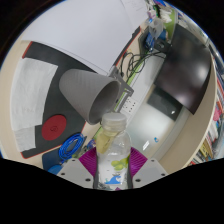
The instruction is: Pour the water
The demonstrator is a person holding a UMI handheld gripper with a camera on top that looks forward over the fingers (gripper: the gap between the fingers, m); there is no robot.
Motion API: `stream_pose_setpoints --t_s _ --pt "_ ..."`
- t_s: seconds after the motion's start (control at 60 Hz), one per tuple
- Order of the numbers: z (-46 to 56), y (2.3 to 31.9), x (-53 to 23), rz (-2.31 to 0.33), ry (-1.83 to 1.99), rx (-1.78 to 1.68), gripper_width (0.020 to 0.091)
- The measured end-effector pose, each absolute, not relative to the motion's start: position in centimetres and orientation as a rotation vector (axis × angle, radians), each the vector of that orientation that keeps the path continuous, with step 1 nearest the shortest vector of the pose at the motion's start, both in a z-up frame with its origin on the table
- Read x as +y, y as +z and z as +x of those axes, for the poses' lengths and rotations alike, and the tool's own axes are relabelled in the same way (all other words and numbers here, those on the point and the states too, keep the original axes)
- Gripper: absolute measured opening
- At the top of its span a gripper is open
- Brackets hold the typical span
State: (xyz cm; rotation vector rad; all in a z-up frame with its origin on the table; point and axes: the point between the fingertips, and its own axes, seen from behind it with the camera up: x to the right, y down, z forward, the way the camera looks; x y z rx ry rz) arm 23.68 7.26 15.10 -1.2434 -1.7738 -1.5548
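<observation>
Clear bottle (114,150) tilted in claw (113,172) toward grey cup (92,96).

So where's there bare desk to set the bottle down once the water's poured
The hand-held gripper is shut on the bottle, tipped toward the grey cup. Bare table lies beside the cup, toward the dark monitor. It is crowded by the blue cable and the papers.

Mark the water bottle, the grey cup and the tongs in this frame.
water bottle (113,150): gripper view, on its clear body, gripped between the tongs.
grey cup (88,94): gripper view, on its outer side wall, tipped beyond the bottle.
tongs (112,176): gripper view, midway between the fingertips.
</observation>
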Motion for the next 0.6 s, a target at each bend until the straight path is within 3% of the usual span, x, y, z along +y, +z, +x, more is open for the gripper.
stream_pose_setpoints --t_s 0.133,0.417,0.6 --pt "23.4 15.6 6.8 -1.387 -1.401 -1.627 0.0393" --pt "20.5 19.8 5.6 -1.755 -0.668 -0.89 0.0392" --pt "21.9 17.6 5.7 -1.907 -0.252 -0.422 0.0393"
